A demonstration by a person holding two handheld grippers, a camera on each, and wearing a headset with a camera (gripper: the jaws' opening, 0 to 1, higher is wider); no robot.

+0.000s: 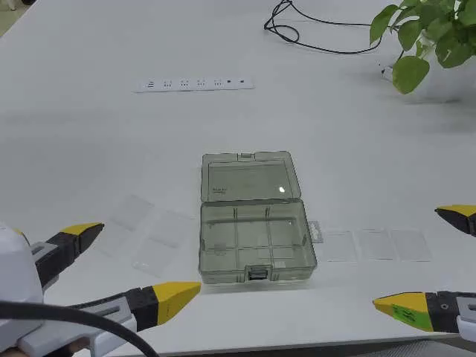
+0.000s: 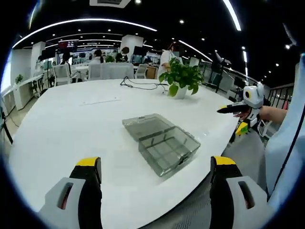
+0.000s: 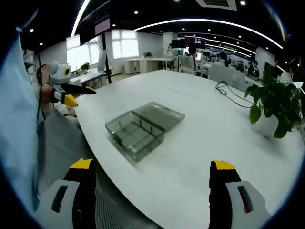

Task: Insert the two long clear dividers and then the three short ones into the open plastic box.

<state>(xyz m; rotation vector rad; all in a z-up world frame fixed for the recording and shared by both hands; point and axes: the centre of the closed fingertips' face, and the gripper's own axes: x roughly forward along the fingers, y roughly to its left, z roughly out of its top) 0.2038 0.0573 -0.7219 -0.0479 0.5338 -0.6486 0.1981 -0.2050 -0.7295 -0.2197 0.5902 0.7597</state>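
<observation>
Your left gripper (image 1: 149, 255) is spread wide and holds nothing, low over the near edge of the counter (image 1: 89, 134). Your right gripper (image 1: 405, 256) is spread and empty too. Between them sits the box (image 1: 253, 245), with its lid (image 1: 249, 177) laid open behind it. Two clear dividers (image 1: 160, 238) lie flat on the counter left of the box, and three smaller dividers (image 1: 375, 244) lie in a row just to its right. Farther back are a power strip (image 1: 193, 84) and a plant (image 1: 424, 33).
</observation>
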